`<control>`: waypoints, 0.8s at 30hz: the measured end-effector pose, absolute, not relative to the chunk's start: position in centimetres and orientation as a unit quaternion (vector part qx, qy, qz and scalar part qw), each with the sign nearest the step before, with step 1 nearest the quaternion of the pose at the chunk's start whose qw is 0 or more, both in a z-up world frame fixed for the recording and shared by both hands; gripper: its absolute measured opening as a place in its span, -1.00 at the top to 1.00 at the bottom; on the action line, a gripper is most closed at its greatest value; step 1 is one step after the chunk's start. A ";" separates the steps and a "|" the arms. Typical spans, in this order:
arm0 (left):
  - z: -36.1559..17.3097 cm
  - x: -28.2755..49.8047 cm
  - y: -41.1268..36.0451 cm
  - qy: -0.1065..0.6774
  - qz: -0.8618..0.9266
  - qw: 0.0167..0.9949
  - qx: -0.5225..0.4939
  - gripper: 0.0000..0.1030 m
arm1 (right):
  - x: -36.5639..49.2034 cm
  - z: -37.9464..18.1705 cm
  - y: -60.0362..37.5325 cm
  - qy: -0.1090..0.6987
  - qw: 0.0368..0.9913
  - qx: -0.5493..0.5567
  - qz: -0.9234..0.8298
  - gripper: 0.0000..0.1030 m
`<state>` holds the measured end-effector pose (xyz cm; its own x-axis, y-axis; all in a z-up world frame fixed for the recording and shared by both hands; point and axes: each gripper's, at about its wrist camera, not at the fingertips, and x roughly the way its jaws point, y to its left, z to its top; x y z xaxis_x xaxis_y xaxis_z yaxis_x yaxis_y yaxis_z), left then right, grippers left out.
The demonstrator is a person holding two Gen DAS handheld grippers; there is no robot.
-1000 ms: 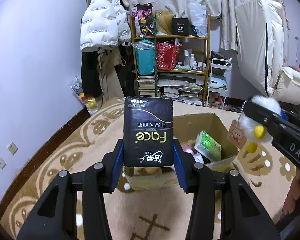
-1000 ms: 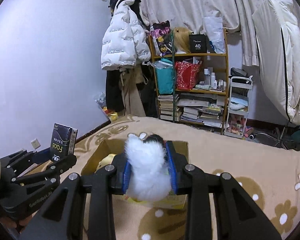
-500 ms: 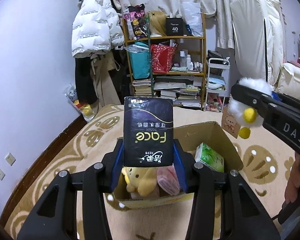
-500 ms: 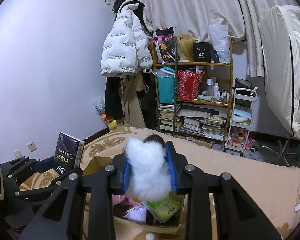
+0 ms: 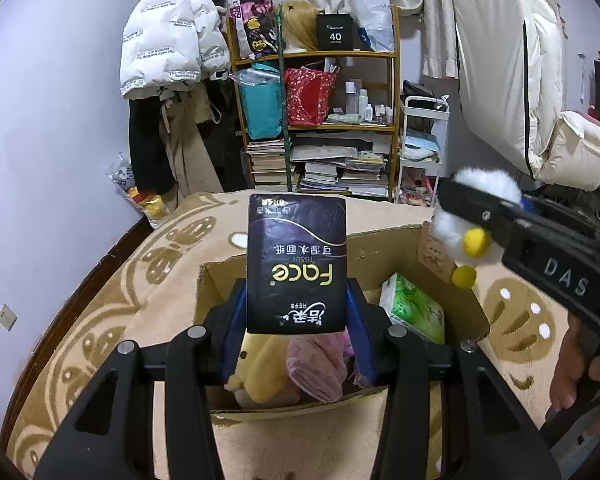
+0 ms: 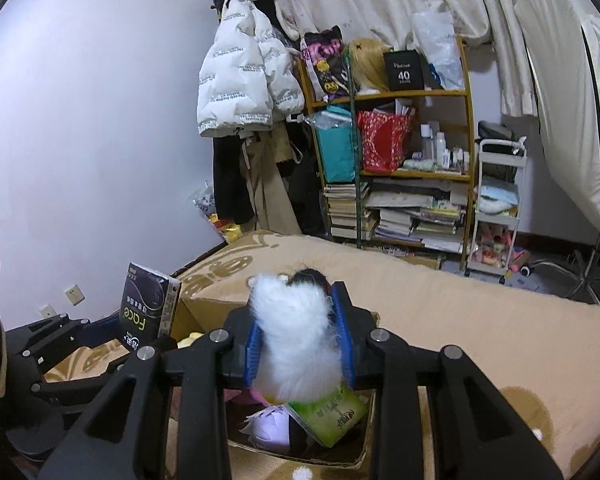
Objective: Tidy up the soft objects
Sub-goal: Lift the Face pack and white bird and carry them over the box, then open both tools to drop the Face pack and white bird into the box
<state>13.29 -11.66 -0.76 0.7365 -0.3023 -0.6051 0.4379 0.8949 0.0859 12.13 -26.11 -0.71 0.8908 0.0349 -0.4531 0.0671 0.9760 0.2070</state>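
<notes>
My left gripper (image 5: 296, 316) is shut on a black "Face" tissue pack (image 5: 297, 264), held upright over the near side of an open cardboard box (image 5: 472, 312). Inside the box lie a yellow plush (image 5: 260, 364), a pink cloth (image 5: 316, 364) and a green tissue pack (image 5: 414, 308). My right gripper (image 6: 298, 340) is shut on a white fluffy plush toy (image 6: 294, 340) above the same box (image 6: 204, 308). In the left wrist view that toy (image 5: 472, 216) hangs over the box's right edge, showing yellow feet. The black pack (image 6: 148, 308) appears at the left of the right wrist view.
The box sits on a beige patterned carpet (image 5: 140, 280). Behind it stands a wooden shelf (image 5: 320, 120) full of books and bags, with a white jacket (image 5: 164, 36) hanging to its left and a white trolley (image 5: 424, 148) to its right. A person's hand (image 5: 572, 364) holds the right gripper.
Both grippers have moved forward and down over the box, still gripping their loads. The box's contents have come into view below them.
</notes>
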 end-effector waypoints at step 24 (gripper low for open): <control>-3.9 14.6 -12.8 0.355 -0.199 0.906 0.115 -0.20 | 12.9 -4.5 -27.9 0.272 0.942 0.192 0.044 0.28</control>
